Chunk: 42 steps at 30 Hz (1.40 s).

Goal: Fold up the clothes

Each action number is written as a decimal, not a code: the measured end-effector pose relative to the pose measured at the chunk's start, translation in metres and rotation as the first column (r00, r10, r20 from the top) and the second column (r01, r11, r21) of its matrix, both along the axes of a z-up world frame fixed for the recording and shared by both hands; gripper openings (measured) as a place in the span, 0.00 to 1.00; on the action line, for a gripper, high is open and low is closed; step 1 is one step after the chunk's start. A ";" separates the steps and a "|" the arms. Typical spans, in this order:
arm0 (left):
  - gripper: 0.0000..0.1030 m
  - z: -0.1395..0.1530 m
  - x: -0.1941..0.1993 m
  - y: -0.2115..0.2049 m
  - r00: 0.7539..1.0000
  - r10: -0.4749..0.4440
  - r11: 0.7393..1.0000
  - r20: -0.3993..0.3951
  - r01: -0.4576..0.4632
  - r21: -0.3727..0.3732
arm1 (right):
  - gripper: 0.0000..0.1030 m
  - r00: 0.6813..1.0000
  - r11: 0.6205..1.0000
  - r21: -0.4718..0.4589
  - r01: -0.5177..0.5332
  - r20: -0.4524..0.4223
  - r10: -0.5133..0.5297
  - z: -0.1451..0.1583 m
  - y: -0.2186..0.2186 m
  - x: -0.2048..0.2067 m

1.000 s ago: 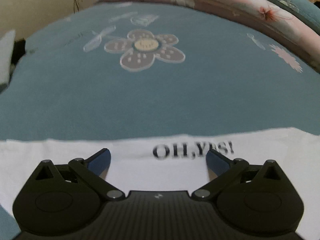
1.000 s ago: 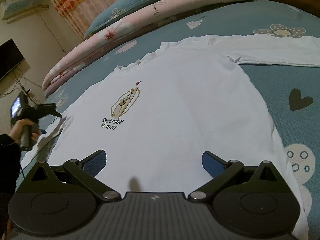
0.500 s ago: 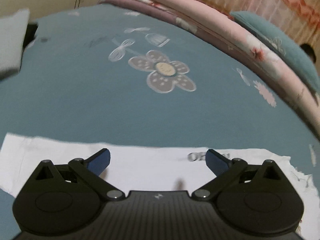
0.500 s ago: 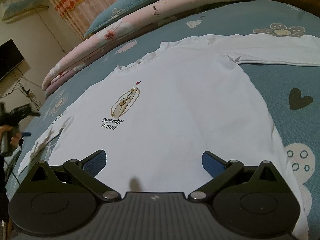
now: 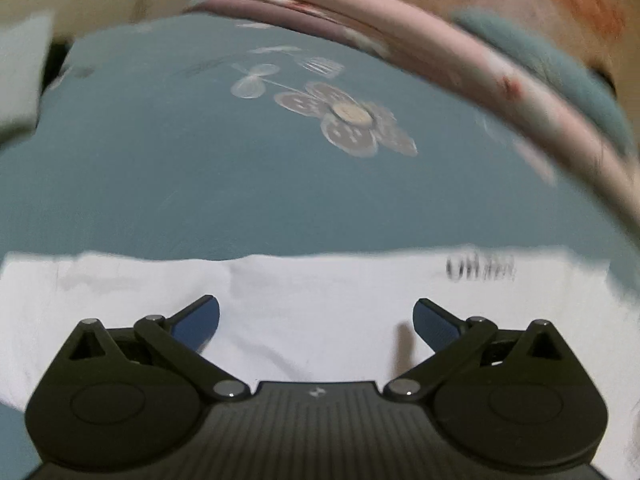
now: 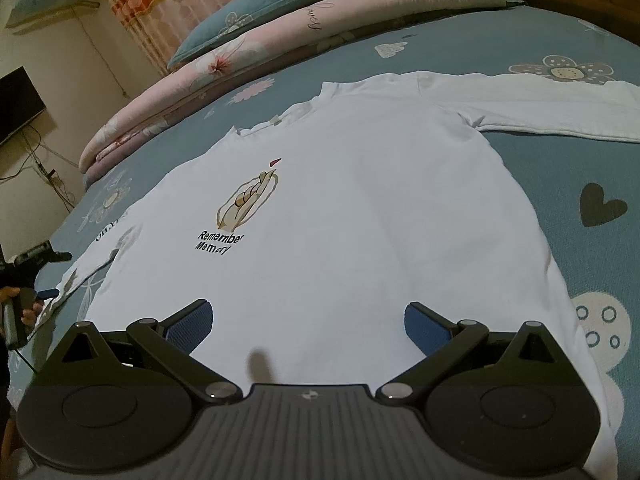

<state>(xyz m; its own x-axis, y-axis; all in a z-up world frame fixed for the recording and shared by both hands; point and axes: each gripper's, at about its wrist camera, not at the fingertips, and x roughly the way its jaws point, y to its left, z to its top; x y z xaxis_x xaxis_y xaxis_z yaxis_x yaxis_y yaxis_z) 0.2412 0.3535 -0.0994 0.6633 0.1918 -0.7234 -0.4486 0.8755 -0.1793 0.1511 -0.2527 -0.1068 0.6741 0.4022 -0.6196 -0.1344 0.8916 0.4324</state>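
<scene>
A white long-sleeved T-shirt (image 6: 360, 220) lies flat, front up, on the blue bed, with a hand drawing and "Remember Memory" printed on the chest. My right gripper (image 6: 308, 322) is open over the shirt's bottom hem. The right sleeve (image 6: 540, 108) stretches out to the far right. The left sleeve (image 5: 320, 300), white with a blurred black print, lies across the left wrist view. My left gripper (image 5: 316, 320) is open just above that sleeve. It also shows at the left edge of the right wrist view (image 6: 40, 280), held by a hand at the sleeve's end.
The blue bedsheet (image 5: 200, 180) has flower and heart prints. A rolled pink quilt (image 6: 280, 48) and a blue pillow (image 6: 260, 8) lie along the head of the bed. A dark screen (image 6: 16, 108) and cables hang on the wall at left.
My left gripper has swung left along the sleeve, so the sleeve print has slid to the right of its view. The right gripper has not moved.
</scene>
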 end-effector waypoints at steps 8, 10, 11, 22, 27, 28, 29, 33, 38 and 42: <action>0.99 0.047 0.036 -0.071 0.996 -0.078 0.992 -0.035 0.081 0.100 | 1.00 1.000 1.000 0.005 -0.003 -0.006 0.003 0.002 -0.002 0.000; 0.99 0.067 0.053 -0.111 0.982 -0.191 0.977 -0.002 0.190 0.093 | 1.00 1.000 1.000 0.014 0.000 -0.008 0.001 0.003 -0.003 -0.001; 0.99 0.076 0.064 -0.133 0.967 -0.254 0.963 0.008 0.252 0.093 | 1.00 1.000 1.000 0.014 -0.001 -0.009 0.002 0.004 -0.003 -0.002; 0.99 0.089 0.180 -0.423 0.676 -0.737 0.669 0.012 0.727 0.154 | 1.00 1.000 1.000 0.020 -0.019 0.020 0.018 0.011 -0.015 -0.012; 0.99 0.067 0.225 -0.504 0.593 -0.805 0.594 0.034 0.805 0.019 | 1.00 0.999 0.999 0.005 0.044 0.019 -0.044 0.009 -0.041 -0.015; 0.99 0.058 0.233 -0.512 0.585 -0.810 0.585 0.029 0.811 -0.024 | 1.00 0.998 0.998 0.006 0.057 0.022 -0.058 0.009 -0.045 -0.016; 0.99 0.049 0.241 -0.521 0.577 -0.817 0.574 0.025 0.816 -0.066 | 1.00 0.997 0.998 0.005 0.070 0.025 -0.070 0.009 -0.050 -0.016; 0.99 0.011 0.267 -0.538 0.601 -0.798 0.601 -0.043 0.789 -0.123 | 1.00 0.994 0.995 -0.011 0.104 0.032 -0.103 0.007 -0.064 -0.021; 0.99 -0.003 0.282 -0.540 0.640 -0.768 0.639 0.005 0.767 -0.053 | 1.00 0.995 0.995 0.005 0.097 0.035 -0.097 0.005 -0.073 -0.025; 0.99 0.004 0.289 -0.544 0.654 -0.756 0.653 0.017 0.757 -0.033 | 1.00 0.993 0.993 -0.007 0.116 0.035 -0.115 0.006 -0.076 -0.025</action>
<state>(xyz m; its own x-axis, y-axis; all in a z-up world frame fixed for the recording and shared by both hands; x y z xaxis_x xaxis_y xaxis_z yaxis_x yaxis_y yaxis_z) 0.5303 -0.1909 -0.0955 0.5688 -0.4013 -0.7179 0.3666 0.9051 -0.2155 0.1263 -0.3283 -0.1009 0.7367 0.3147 -0.5985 -0.0448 0.9059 0.4212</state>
